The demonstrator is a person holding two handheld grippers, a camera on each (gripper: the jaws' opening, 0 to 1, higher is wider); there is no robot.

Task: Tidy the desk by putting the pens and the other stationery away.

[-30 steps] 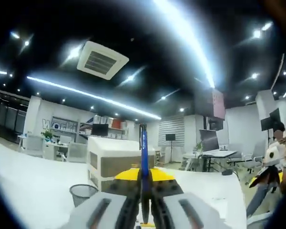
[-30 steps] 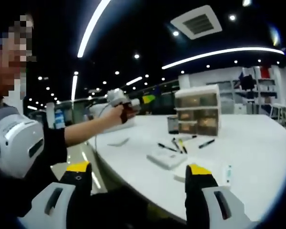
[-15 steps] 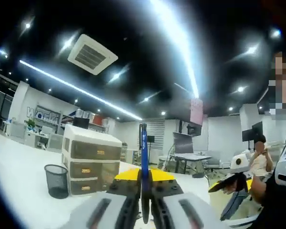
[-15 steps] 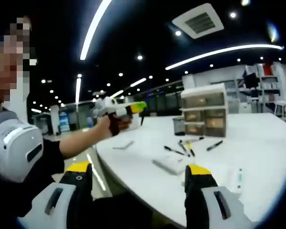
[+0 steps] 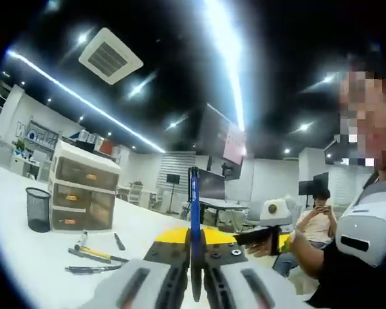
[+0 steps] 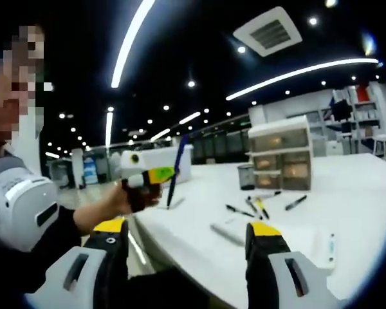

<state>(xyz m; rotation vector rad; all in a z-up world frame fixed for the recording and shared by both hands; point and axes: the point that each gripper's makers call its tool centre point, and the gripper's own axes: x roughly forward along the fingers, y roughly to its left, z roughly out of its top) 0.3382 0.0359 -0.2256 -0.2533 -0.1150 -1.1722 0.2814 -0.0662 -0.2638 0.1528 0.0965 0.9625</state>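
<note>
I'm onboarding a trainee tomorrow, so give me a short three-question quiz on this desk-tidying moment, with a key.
1. True or false: the left claw is shut on a blue pen.
2. Multiple choice: the black mesh pen cup stands A) on top of the drawer unit, B) on the desk beside the drawer unit, C) in the right claw.
3. Fill in: the right claw's jaws stand ____ with nothing between them.

Key: 1 true. 2 B. 3 open; loose pens lie on the white desk ahead of them.
</note>
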